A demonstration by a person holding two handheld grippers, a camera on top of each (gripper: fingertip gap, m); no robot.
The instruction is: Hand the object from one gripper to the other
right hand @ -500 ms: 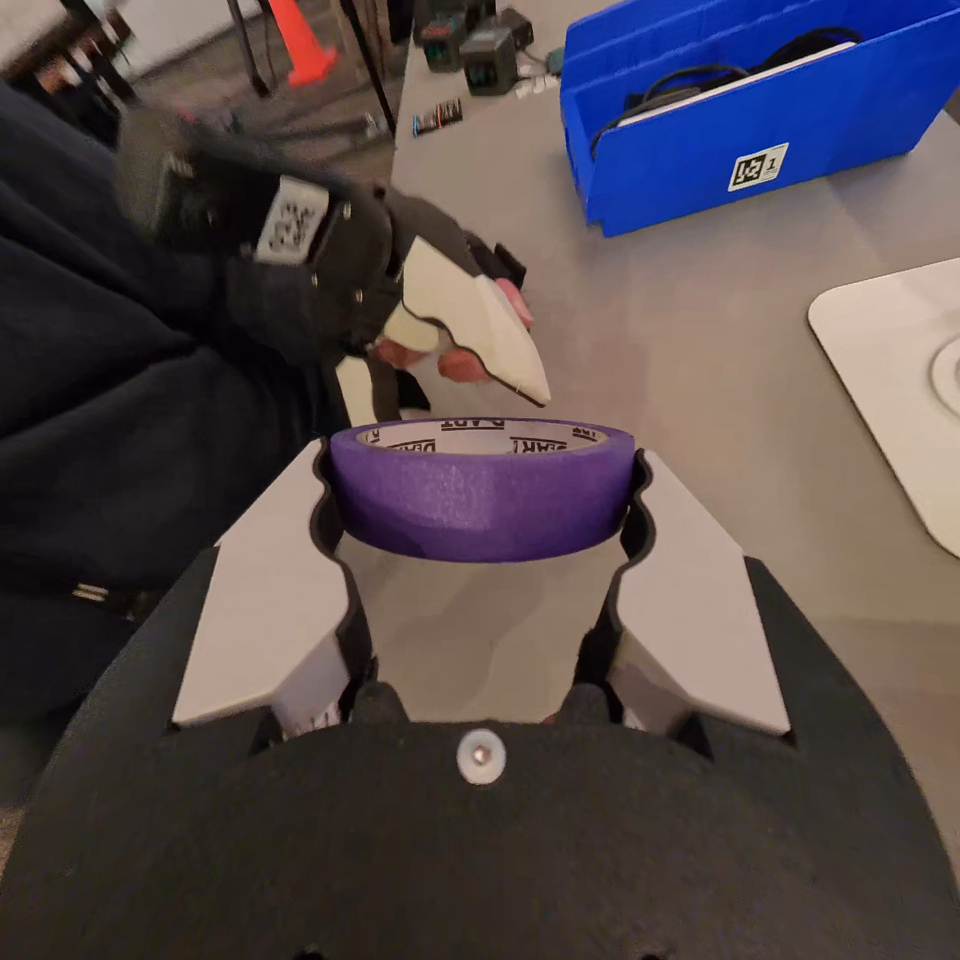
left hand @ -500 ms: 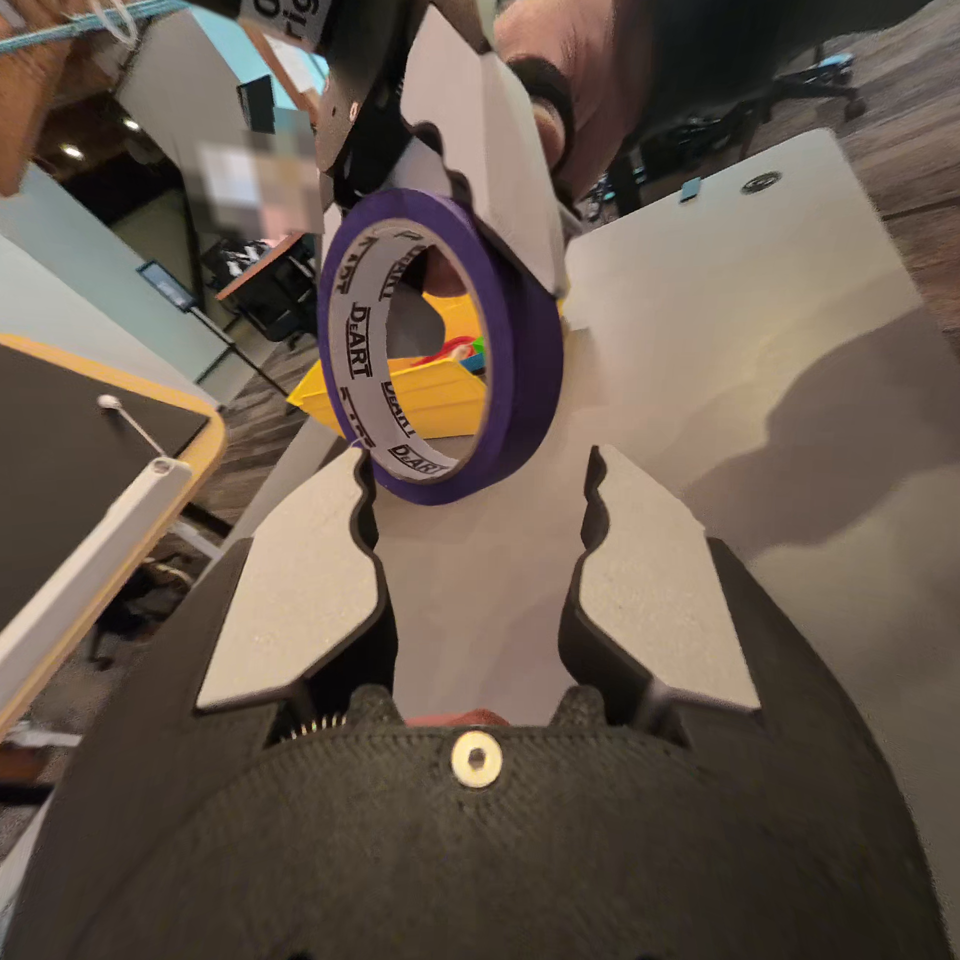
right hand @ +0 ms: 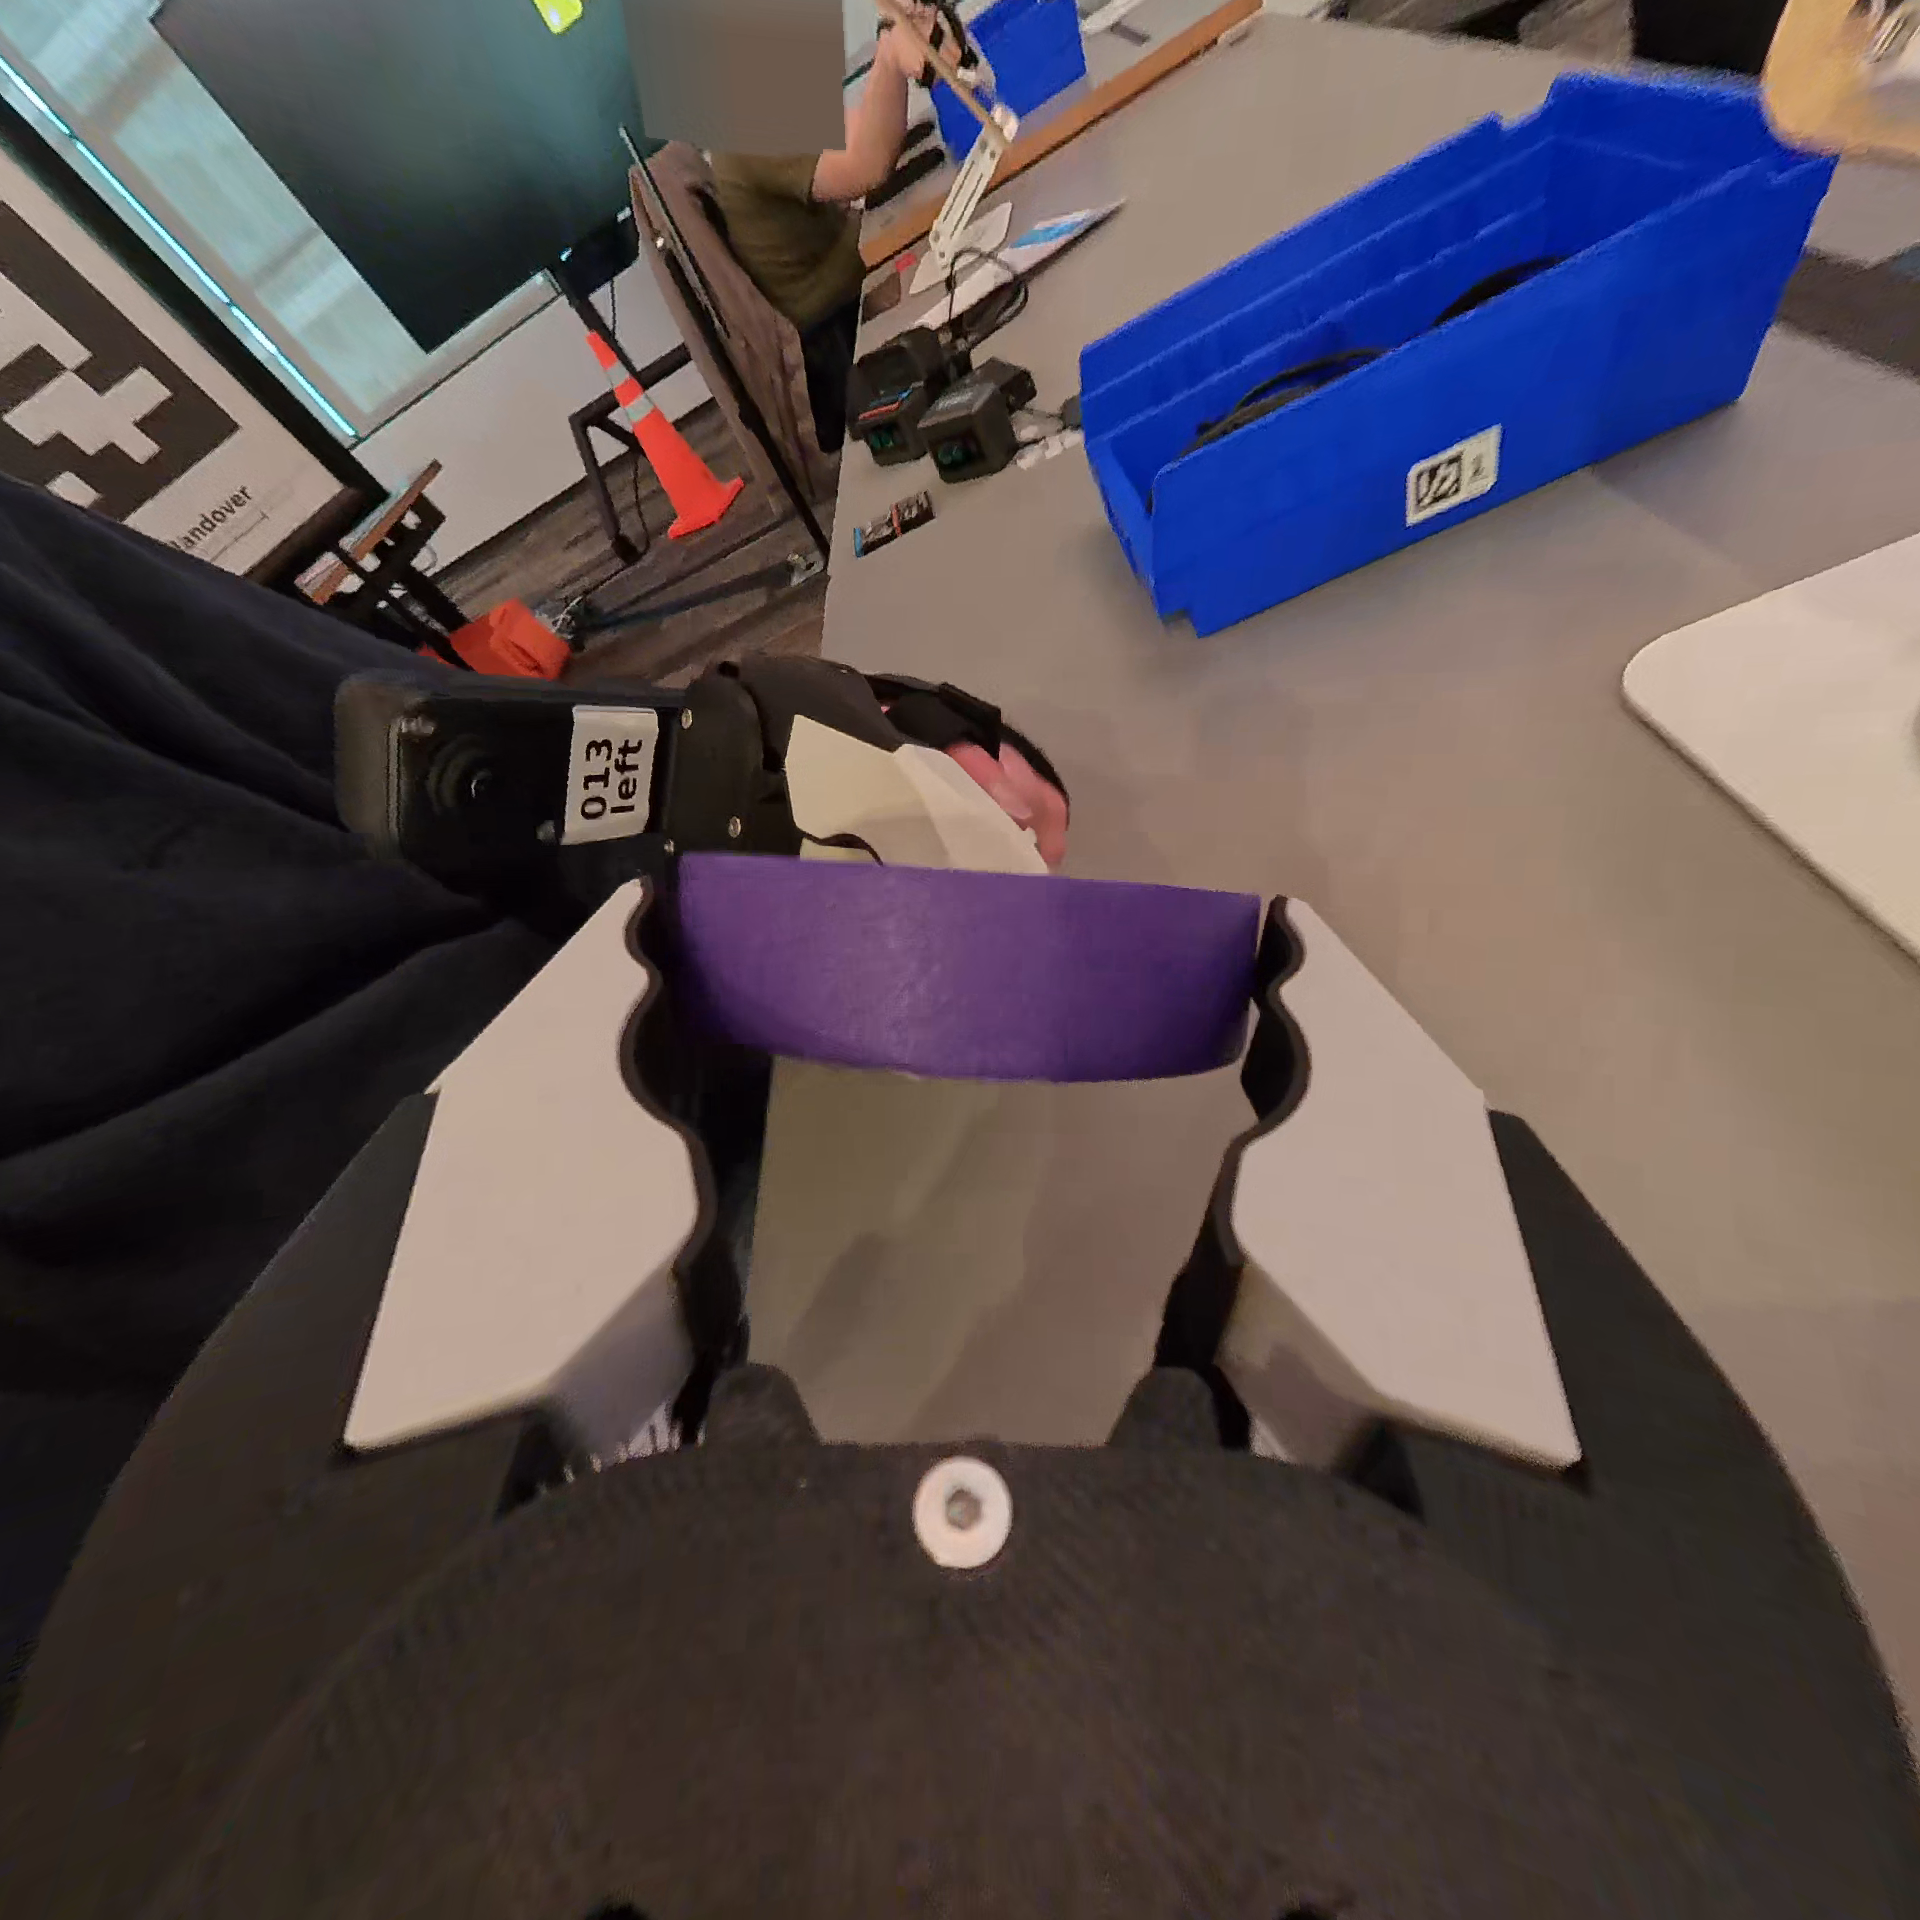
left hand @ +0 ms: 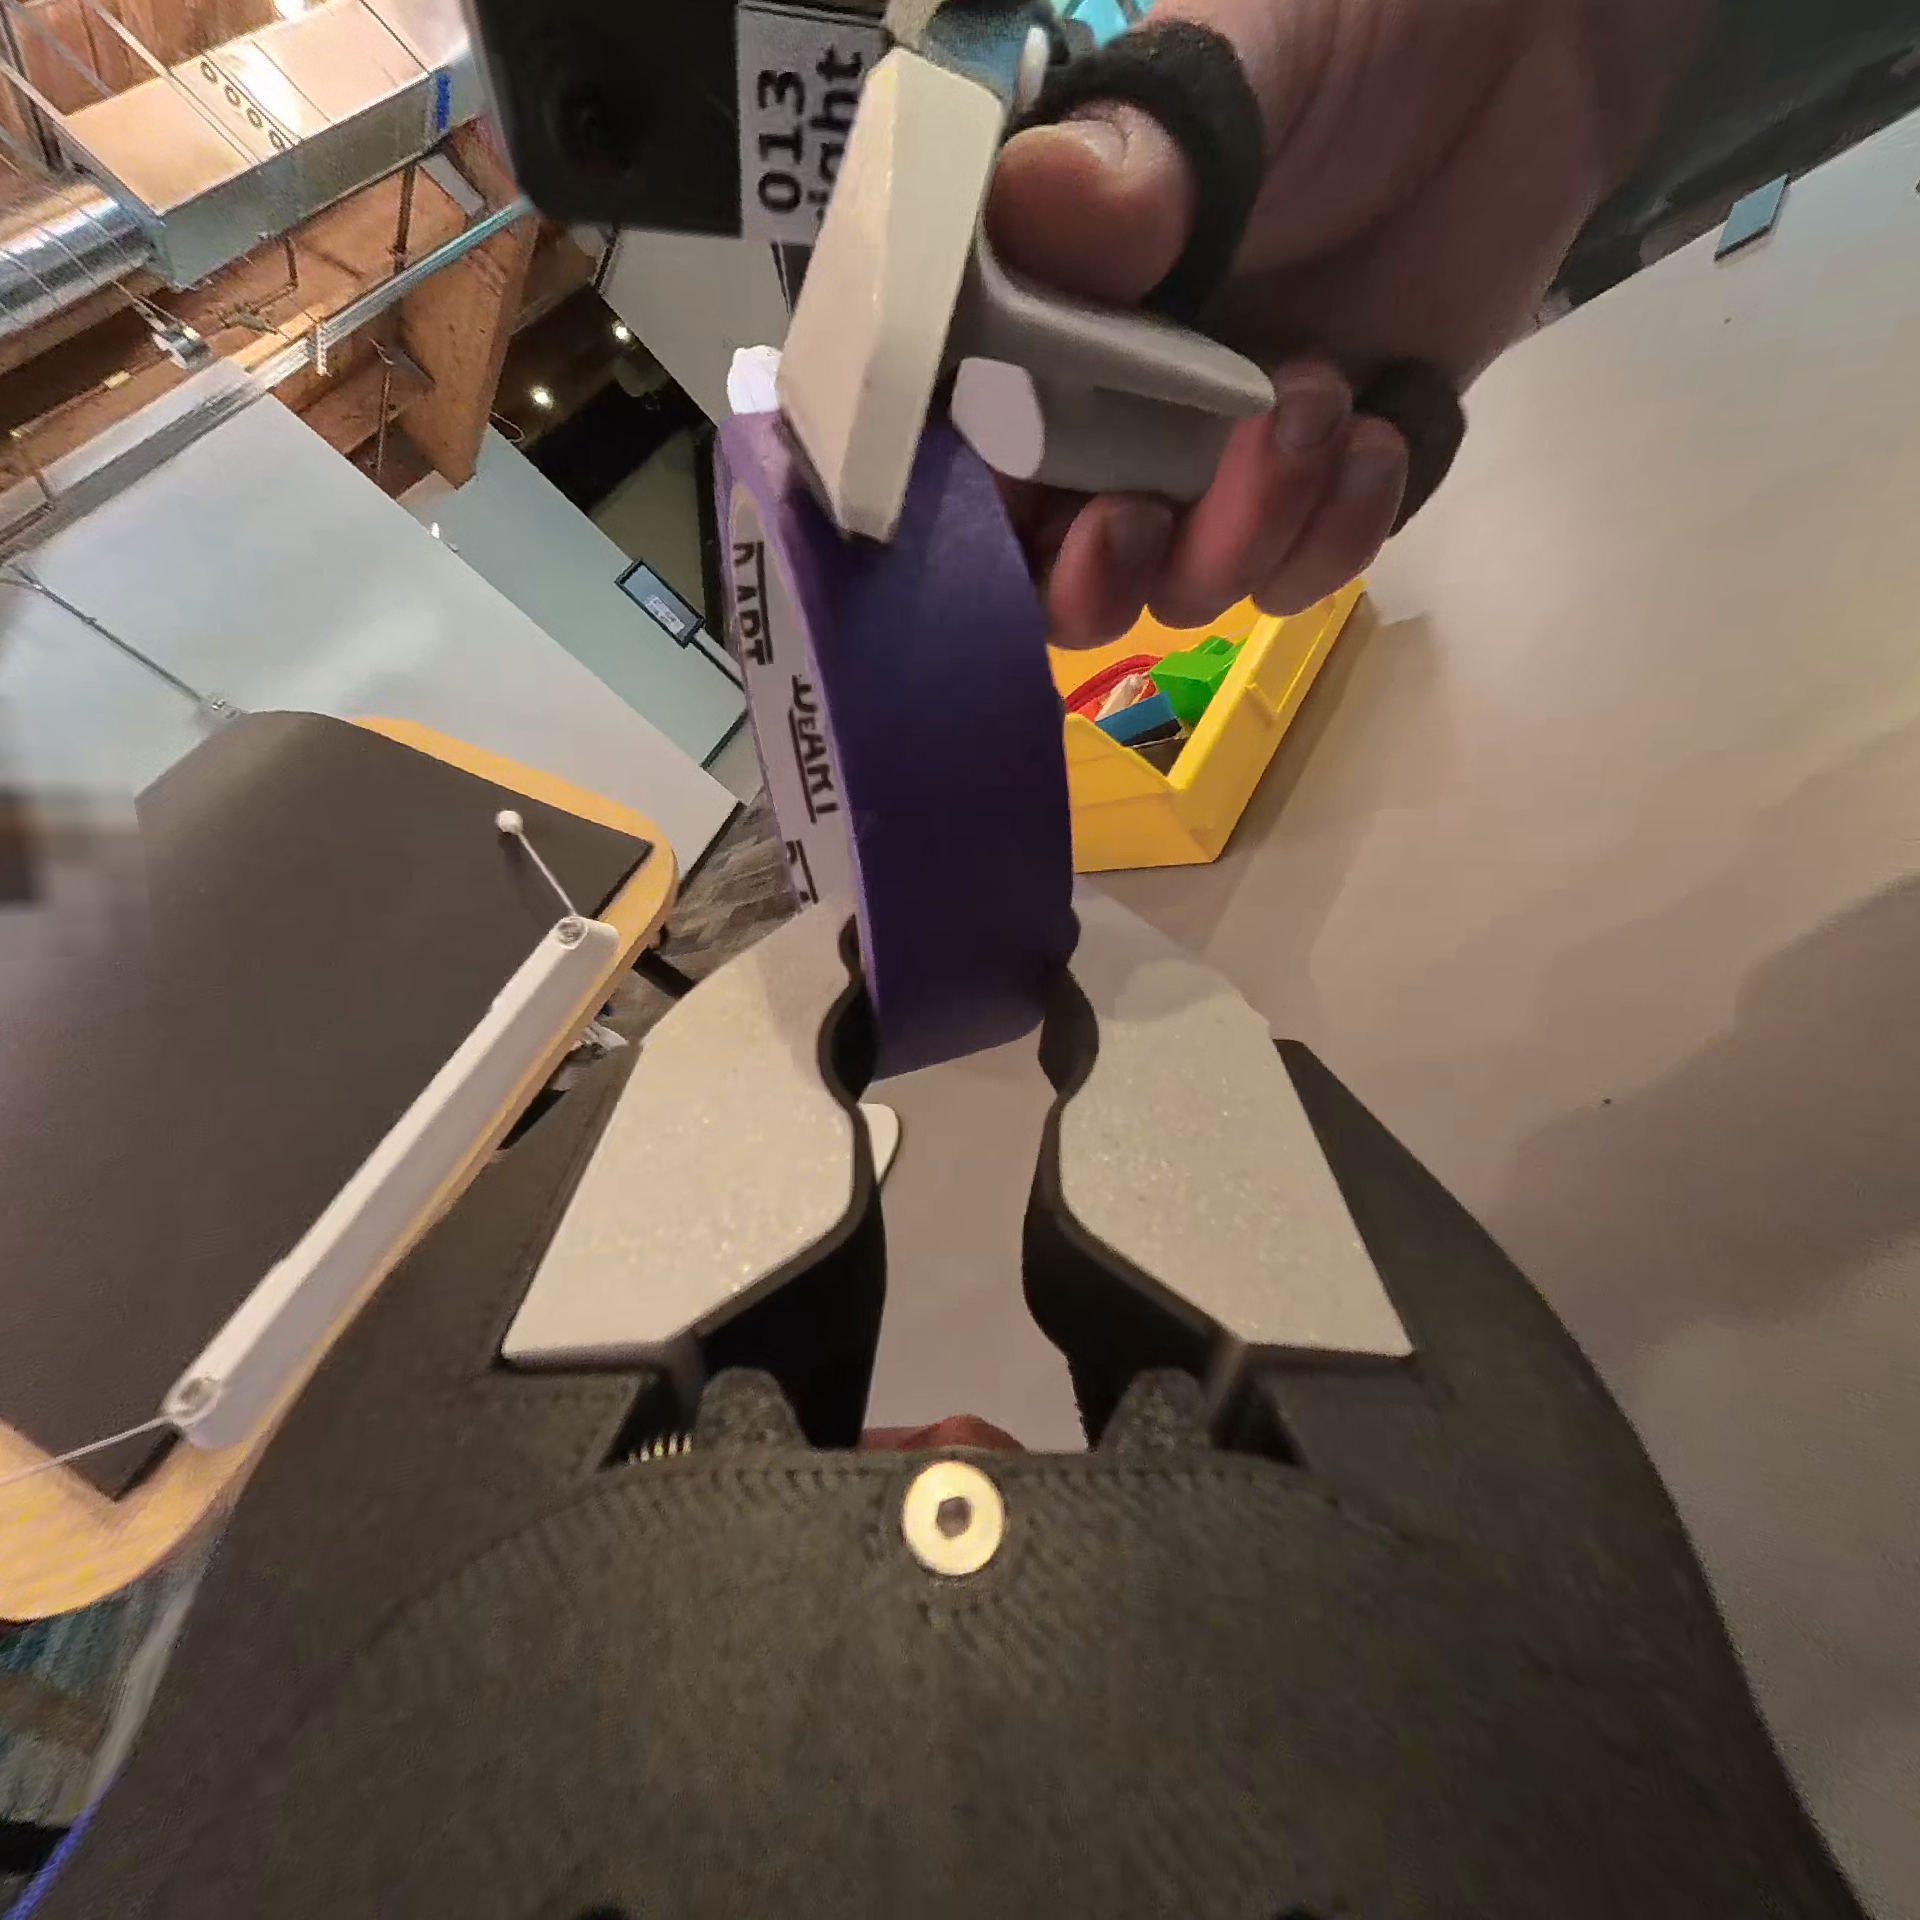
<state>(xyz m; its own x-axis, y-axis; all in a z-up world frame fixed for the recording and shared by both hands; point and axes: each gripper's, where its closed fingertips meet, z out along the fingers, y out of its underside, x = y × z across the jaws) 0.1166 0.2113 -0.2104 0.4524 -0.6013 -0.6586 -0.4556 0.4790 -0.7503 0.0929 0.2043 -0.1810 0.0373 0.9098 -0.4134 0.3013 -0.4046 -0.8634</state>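
A purple tape roll [left hand: 935, 727] hangs edge-on above the grey table [left hand: 1558, 935]. My left gripper [left hand: 956, 997] has closed its jaws on the roll's lower rim. One white finger [left hand: 883, 312] of my right gripper presses on the top of the roll, and a hand holds its handle. In the right wrist view my right gripper [right hand: 956, 935] is shut across the width of the tape roll [right hand: 956, 977]. Just beyond the roll, a white finger [right hand: 914, 810] of the left gripper shows, the rest of it hidden by the roll.
A yellow bin [left hand: 1174, 790] with coloured items stands behind the tape. A blue bin [right hand: 1455, 395] and a white board [right hand: 1787, 727] lie on the table to the right. Black devices [right hand: 935, 416] sit at the table's far edge. A person [right hand: 779, 229] sits at the back. My left and right fingertips are right by each other.
My left gripper has moved up to the tape and its jaws have closed on the roll's lower rim. The roll now shows edge-on. My right gripper still holds it.
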